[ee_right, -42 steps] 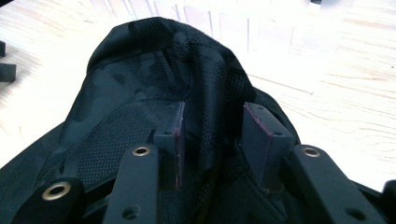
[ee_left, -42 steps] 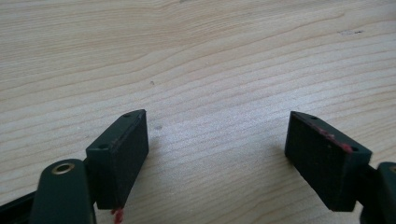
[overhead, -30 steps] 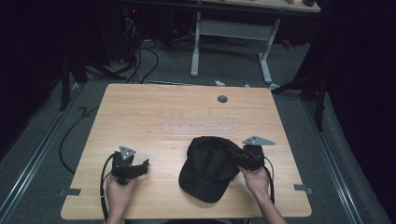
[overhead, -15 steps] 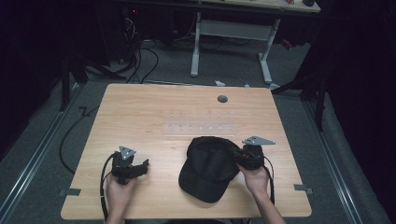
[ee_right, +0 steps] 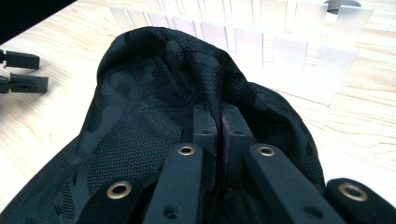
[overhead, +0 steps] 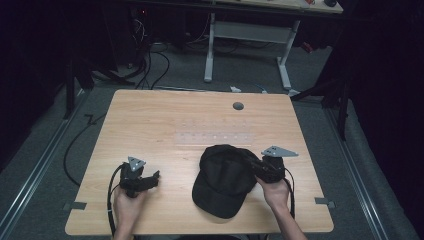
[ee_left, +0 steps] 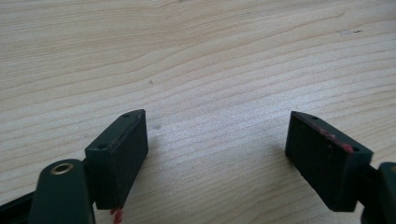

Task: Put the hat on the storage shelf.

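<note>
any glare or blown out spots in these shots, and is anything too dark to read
Right gripper view: the clear ridged strip behind the black cap is washed out to near white, while the cap's mesh weave stays readable. Left gripper view: even light on the table, with a soft pale sheen between the jaws and short shadows beside them. High view: the tabletop is lit but the surrounding floor falls almost to black.

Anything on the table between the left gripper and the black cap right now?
Nothing: in the high view, only bare wooden table separates the left gripper from the black cap. The left gripper view shows plain wood between its open jaws.
</note>
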Available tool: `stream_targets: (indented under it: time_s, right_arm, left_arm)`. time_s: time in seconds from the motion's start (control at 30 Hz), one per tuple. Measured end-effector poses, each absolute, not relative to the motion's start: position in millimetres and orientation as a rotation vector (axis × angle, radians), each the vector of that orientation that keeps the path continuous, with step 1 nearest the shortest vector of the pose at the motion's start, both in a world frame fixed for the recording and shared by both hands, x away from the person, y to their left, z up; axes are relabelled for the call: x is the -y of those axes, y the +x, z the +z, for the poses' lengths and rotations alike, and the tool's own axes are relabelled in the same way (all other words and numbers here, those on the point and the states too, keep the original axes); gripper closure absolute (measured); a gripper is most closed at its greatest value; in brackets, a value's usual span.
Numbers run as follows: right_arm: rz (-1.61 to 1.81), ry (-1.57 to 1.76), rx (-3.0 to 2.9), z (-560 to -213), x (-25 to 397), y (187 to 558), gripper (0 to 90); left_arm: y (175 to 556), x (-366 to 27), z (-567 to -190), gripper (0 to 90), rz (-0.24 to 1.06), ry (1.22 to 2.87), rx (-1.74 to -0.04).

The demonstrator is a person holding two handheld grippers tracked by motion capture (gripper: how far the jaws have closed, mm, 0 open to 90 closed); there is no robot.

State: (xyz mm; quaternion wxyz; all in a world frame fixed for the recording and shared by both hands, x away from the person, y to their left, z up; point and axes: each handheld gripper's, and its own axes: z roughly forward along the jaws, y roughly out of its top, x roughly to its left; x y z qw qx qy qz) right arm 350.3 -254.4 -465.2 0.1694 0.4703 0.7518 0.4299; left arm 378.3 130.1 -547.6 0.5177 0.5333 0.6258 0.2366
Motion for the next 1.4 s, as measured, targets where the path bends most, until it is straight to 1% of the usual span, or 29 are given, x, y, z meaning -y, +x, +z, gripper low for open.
stream_targets:
  time_s: [0.4, 0.53, 0.8, 0.93, 1.03, 1.07, 1.1, 1.13, 1.17, 1.4]
  right_arm:
    - [1.245, 1.277, -2.121, -450, 260, 347, 87.0]
    - [1.26, 1.267, -2.123, -447, 262, 347, 87.1]
    - [1.288, 1.213, -2.121, -435, 264, 344, 87.2]
    - [1.292, 1.183, -2.123, -429, 265, 343, 87.2]
    - [1.302, 1.159, -2.126, -425, 264, 341, 87.2]
    - [1.302, 1.159, -2.126, -425, 264, 341, 87.2]
    - [1.309, 1.135, -2.129, -422, 264, 341, 87.2]
    - [1.312, 1.124, -2.133, -421, 264, 340, 87.2]
    - [1.317, 1.12, -2.136, -420, 263, 340, 87.2]
    - [1.347, 1.068, -2.152, -413, 258, 339, 87.2]
  left_arm:
    - [378, -129, -548, 18.9, 0.557, 1.289, -1.5]
    - [379, -128, -548, 14.9, 0.55, 1.301, -1.493]
    - [377, -127, -548, 14.8, 0.532, 1.327, -1.482]
    - [375, -126, -547, 16.2, 0.512, 1.332, -1.468]
    - [369, -122, -542, 16.7, 0.432, 1.32, -1.432]
    - [369, -122, -542, 17.2, 0.432, 1.32, -1.432]
    - [365, -120, -535, 18.0, 0.365, 1.306, -1.407]
    - [365, -120, -535, 18.4, 0.365, 1.306, -1.407]
    - [362, -117, -529, 18.5, 0.312, 1.312, -1.383]
    - [354, -104, -508, 18.0, 0.166, 1.349, -1.298]
